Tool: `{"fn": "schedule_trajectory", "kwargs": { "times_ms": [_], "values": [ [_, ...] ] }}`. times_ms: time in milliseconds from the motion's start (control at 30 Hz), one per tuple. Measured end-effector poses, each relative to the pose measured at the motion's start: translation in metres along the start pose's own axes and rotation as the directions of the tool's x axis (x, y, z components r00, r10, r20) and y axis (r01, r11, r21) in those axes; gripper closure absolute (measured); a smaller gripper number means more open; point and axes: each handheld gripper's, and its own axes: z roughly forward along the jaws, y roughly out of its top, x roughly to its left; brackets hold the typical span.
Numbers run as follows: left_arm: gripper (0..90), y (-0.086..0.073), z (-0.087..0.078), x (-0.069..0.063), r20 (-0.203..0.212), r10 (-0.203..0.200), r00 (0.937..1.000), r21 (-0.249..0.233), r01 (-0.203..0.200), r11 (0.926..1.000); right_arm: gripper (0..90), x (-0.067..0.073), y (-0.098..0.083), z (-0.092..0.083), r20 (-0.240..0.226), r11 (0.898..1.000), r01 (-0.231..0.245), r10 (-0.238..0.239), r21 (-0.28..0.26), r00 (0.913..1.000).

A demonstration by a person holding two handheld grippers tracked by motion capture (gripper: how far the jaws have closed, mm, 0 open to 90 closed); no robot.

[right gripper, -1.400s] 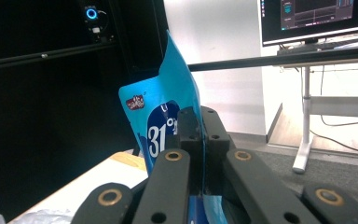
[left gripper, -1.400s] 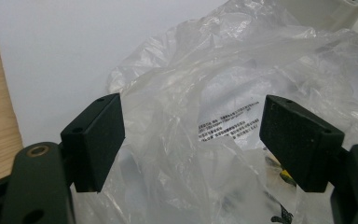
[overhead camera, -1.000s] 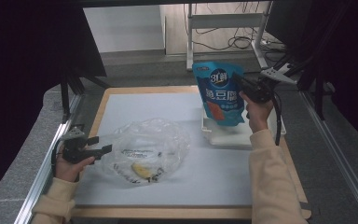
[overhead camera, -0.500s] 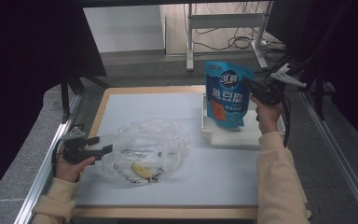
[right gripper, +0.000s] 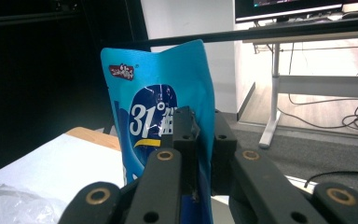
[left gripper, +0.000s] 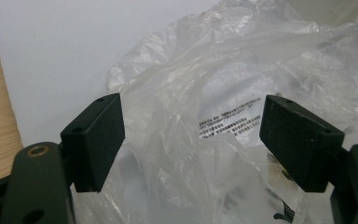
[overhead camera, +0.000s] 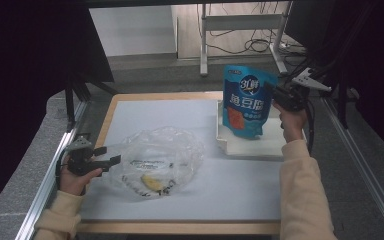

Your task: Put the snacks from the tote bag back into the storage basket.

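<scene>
Table surface was a pale grey-white mat (overhead camera: pixel 160 117) on a light wooden board (overhead camera: pixel 111 102), framed by metal rails (overhead camera: pixel 45 182). Beyond it lay grey floor, a white desk frame (overhead camera: pixel 240 22) and loose black cables (overhead camera: pixel 245 46); dark screens stood at both sides.

Containers, two. One shallow white rectangular tray (overhead camera: pixel 252 146) sat at the mat's right side. One crumpled clear plastic bag with black print (overhead camera: pixel 157 160) lay on the mat's left half, and one small yellow item (overhead camera: pixel 151 181) lay inside it; what it was could not be told.

One blue glossy stand-up snack pouch with white lettering and a red patch (overhead camera: pixel 246 102) stood upright, its base over the tray; whether it rested on the tray was unclear.

Grippers, two. Right gripper (overhead camera: pixel 276 95) came at the pouch from the right. In the right gripper view its black jaws stood nearly together, pinching the pouch's edge (right gripper: pixel 168 121); they had just been easing apart slightly, pouch between them. Left gripper (overhead camera: pixel 111 155) sat at the bag's left edge, jaws spread wide. In the left gripper view crumpled film (left gripper: pixel 200 121) lay between them, pads not pressing on it.
</scene>
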Motion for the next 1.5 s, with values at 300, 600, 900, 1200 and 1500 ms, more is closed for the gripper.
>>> {"fn": "schedule_trajectory", "kwargs": {
  "times_ms": [300, 600, 900, 1200, 1500],
  "values": [
    [22.3, 0.0, 0.0, 0.0, 0.0, 0.0, 1.0, 0.0, 0.0, 1.0, 82.3, -0.003, 0.003, -0.002, 0.004, 1.0, 0.006, -0.006, -0.009, 1.0],
    [22.2, 0.001, 0.001, -0.002, 0.002, 0.006, 1.0, 0.004, -0.006, 1.0, 78.5, -0.005, -0.004, -0.012, 0.0, 1.0, -0.023, 0.023, 0.0, 0.9997],
    [22.2, 0.001, 0.001, -0.003, 0.007, 0.007, 1.0, 0.003, -0.008, 1.0, 62.2, 0.002, -0.012, -0.016, 0.038, 0.999, -0.033, 0.032, 0.036, 0.9988],
    [22.2, 0.001, 0.001, -0.003, 0.008, 0.006, 0.9999, 0.003, -0.006, 1.0, 47.9, 0.006, -0.023, -0.031, 0.066, 0.994, -0.075, 0.07, 0.083, 0.9953],
    [22.2, 0.002, 0.001, -0.005, 0.012, 0.007, 0.9999, -0.001, -0.007, 1.0, 42.1, 0.022, -0.039, -0.053, 0.08, 0.989, -0.08, 0.07, 0.121, 0.9943]
  ]
}}
